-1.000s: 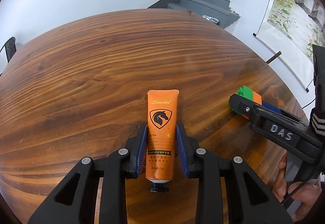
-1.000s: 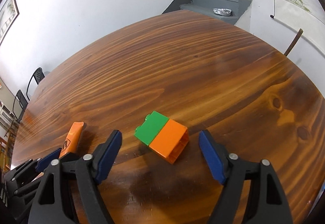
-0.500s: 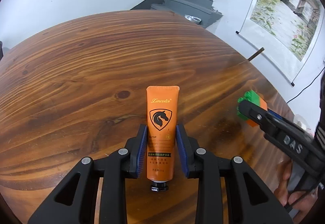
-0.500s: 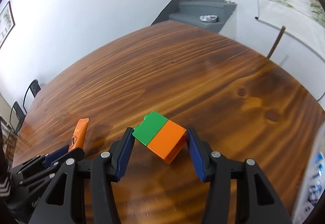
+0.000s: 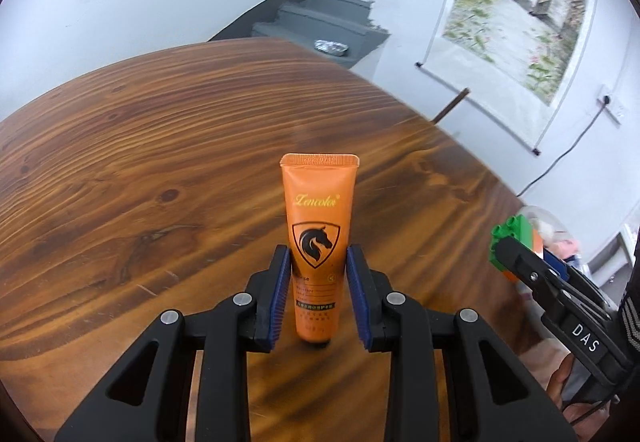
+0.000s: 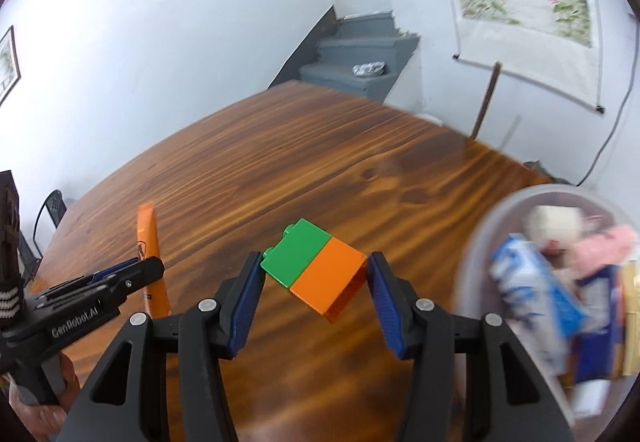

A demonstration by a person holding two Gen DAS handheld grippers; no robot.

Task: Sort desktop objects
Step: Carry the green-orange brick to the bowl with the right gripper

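Note:
My left gripper (image 5: 319, 296) is shut on an orange hand-cream tube (image 5: 318, 226) with a horse emblem and holds it above the wooden table (image 5: 140, 161). My right gripper (image 6: 314, 288) is shut on a green-and-orange toy brick (image 6: 314, 270), also lifted off the table. The brick also shows at the right edge of the left wrist view (image 5: 516, 238), in the right gripper's fingers. The tube also shows at the left of the right wrist view (image 6: 150, 262).
A clear plastic tub (image 6: 480, 242) with several packets and boxes stands at the table's right end. Grey stairs (image 5: 320, 21) with a foil tray and a hanging scroll painting (image 5: 516, 5) are behind the table.
Both grippers have lifted and swung right with their objects. The right gripper closed on the brick, which was lying free a second ago. The tub has come into view.

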